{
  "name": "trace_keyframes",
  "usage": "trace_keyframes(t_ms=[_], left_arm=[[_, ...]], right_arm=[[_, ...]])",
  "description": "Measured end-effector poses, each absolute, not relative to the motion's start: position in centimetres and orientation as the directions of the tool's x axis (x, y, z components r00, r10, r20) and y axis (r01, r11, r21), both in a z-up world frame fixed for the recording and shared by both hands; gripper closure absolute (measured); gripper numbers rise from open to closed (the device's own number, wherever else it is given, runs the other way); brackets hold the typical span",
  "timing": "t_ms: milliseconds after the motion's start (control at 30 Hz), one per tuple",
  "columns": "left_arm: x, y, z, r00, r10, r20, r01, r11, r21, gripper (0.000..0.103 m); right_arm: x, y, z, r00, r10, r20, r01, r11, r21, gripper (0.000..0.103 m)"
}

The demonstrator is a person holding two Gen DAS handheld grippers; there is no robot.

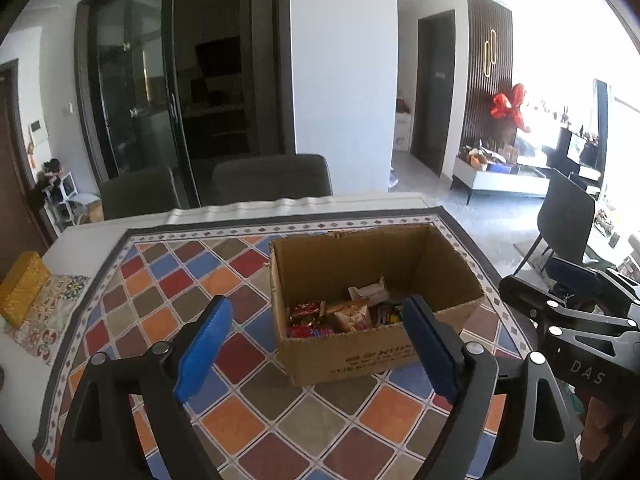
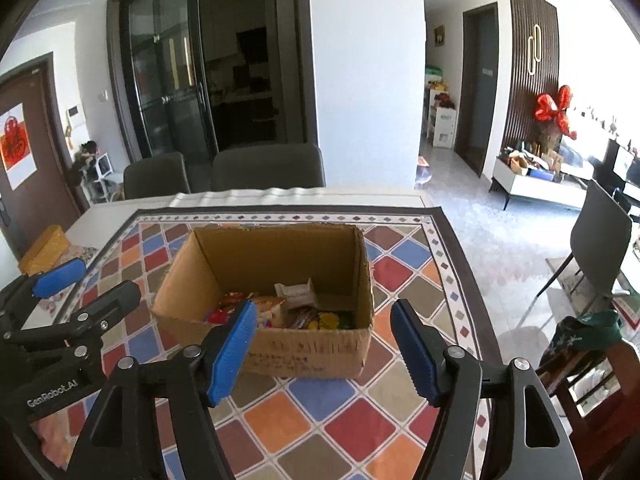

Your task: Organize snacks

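Observation:
An open cardboard box (image 1: pixel 352 356) (image 2: pixel 304 354) stands on the table's chequered cloth (image 1: pixel 248 416) (image 2: pixel 320 420). Several snack packets (image 1: pixel 328 318) (image 2: pixel 280 312) lie in its bottom, red, orange and yellow wrappers among them, with a small white carton (image 1: pixel 370 291) (image 2: pixel 296 292) behind. My left gripper (image 1: pixel 316 344) hovers before the box's near wall, blue pads wide apart, nothing between them. My right gripper (image 2: pixel 324 344) is open too, just short of the same wall, holding nothing. Each gripper shows at the edge of the other's view: the right gripper (image 1: pixel 560 304) and the left gripper (image 2: pixel 80 288).
Two grey chairs (image 1: pixel 272 176) (image 2: pixel 268 166) stand at the table's far side. A yellow box (image 1: pixel 22 284) lies on a patterned cloth at the table's left end. A dark chair (image 2: pixel 600 240) stands on the floor to the right. A white pillar rises behind.

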State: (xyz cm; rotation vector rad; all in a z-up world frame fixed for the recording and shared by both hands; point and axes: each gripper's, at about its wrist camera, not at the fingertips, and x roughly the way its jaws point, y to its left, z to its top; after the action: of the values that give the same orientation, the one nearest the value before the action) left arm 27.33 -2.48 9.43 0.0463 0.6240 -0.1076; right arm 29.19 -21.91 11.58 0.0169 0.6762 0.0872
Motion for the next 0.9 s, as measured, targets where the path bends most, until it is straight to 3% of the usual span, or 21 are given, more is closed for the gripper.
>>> trace_keyframes(t_ms=[333, 900], left_arm=[[22.0, -1.6, 9.9, 0.836, -0.091, -0.541, 0.099, 0.995, -0.014, 0.014], [16.1, -0.9, 10.7, 0.869, -0.070, -0.490, 0.067, 0.997, -0.024, 0.002]], right_arm=[[23.0, -22.1, 12.3, 0.835, 0.054, -0.548, -0.052, 0.998, 0.019, 0.028], [17.0, -22.1, 12.9, 0.867, 0.047, -0.495, -0.050, 0.999, 0.007, 0.022]])
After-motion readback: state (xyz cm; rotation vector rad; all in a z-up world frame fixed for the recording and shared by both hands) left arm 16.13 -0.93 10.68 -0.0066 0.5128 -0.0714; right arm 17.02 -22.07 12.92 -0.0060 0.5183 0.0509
